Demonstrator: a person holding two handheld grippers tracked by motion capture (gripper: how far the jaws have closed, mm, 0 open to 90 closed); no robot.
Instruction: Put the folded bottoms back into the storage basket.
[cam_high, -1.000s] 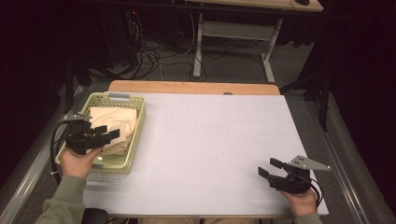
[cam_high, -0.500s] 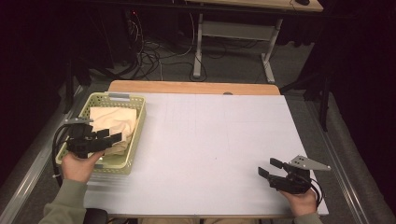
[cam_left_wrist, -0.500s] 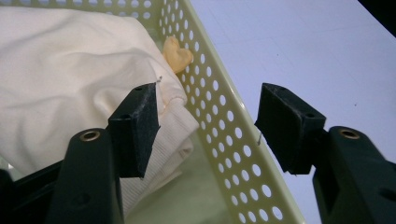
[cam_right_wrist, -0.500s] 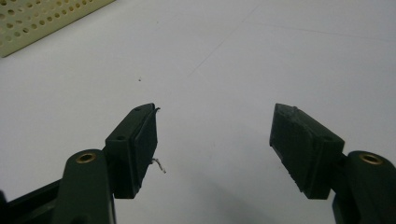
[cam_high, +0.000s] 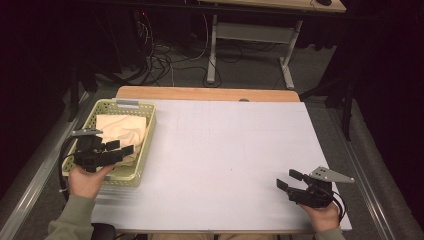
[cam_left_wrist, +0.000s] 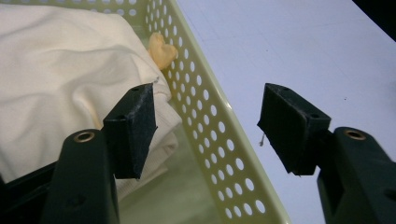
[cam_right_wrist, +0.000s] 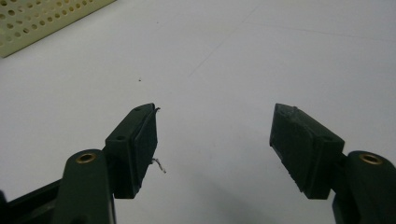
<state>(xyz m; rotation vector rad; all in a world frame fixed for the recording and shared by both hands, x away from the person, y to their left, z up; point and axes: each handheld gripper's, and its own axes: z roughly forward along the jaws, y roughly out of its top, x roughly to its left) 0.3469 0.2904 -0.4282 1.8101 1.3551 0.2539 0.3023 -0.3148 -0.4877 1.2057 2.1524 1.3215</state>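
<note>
Currently my left gripper (cam_left_wrist: 205, 126), jaws just opening wide and empty, straddles the basket (cam_left_wrist: 219, 144) wall beside the cloth (cam_left_wrist: 60, 74); closing risks pinching plastic

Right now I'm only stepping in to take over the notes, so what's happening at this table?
A person holds a gripper in each hand at a white table. The left gripper hovers open over the rim of a pale green basket holding a folded cream cloth; its jaws have just been opening a little, straddling the basket's wall, one jaw over the cloth without gripping it. The right gripper rests open over the bare table near the person, holding nothing.
</note>
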